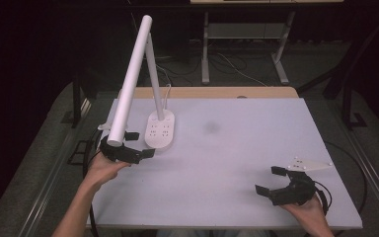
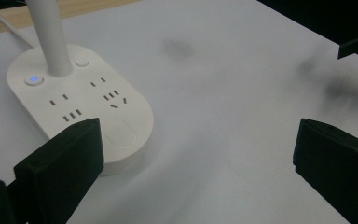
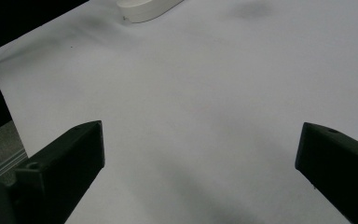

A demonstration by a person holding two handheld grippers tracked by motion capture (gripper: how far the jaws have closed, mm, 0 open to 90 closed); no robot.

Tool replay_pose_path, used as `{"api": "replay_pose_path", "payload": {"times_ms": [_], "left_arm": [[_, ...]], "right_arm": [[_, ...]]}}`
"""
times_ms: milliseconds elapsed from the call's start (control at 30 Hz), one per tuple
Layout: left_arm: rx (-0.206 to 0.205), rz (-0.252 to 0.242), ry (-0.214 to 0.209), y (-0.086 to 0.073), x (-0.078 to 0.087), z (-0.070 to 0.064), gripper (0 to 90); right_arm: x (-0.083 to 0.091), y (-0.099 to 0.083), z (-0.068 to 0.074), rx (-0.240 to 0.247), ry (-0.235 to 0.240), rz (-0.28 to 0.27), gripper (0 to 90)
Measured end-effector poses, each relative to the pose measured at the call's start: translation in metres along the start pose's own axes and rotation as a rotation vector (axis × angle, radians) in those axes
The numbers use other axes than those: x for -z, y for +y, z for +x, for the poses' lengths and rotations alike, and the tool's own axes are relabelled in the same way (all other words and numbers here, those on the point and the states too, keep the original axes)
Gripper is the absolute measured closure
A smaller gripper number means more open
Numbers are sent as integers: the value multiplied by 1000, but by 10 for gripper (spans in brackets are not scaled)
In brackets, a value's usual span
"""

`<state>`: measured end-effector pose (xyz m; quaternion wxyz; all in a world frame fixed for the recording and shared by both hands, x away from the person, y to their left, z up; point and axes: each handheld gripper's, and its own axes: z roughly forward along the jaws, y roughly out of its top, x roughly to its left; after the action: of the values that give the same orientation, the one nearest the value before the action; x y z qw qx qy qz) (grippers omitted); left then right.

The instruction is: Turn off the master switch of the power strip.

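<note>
A white desk lamp stands at the table's left. Its oval base point(image 1: 160, 129) carries several sockets and a blue-lit button point(image 2: 34, 79). The long tube head point(image 1: 131, 79) slants down toward my left hand. My left gripper point(image 1: 140, 144) is open just beside the base's near end; in the left gripper view the base point(image 2: 81, 100) lies right by the left jaw and nothing sits between the jaws point(image 2: 196, 154). My right gripper point(image 1: 270, 180) stands open over bare table at the front right, empty point(image 3: 198, 158), with the base's end point(image 3: 147, 8) far off.
The white table top point(image 1: 237, 148) has a faint dark smudge point(image 1: 210, 127) near its middle and a wooden strip point(image 1: 217, 92) along the back edge. A white cord point(image 2: 4, 25) runs from the lamp base. Desk legs and cables stand on the floor behind.
</note>
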<state>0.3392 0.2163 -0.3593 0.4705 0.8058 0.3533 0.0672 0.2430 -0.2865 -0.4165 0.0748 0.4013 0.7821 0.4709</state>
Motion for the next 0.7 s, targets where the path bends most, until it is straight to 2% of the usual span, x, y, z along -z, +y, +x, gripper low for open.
{"api": "replay_pose_path", "payload": {"times_ms": [333, 700], "left_arm": [[-1, 7, 10, 8, 1, 7, 11], [21, 12, 41, 21, -3, 20, 12]], "right_arm": [[1, 0, 0, -1, -2, -7, 5], [1, -1, -1, 0, -3, -6, 5]]}}
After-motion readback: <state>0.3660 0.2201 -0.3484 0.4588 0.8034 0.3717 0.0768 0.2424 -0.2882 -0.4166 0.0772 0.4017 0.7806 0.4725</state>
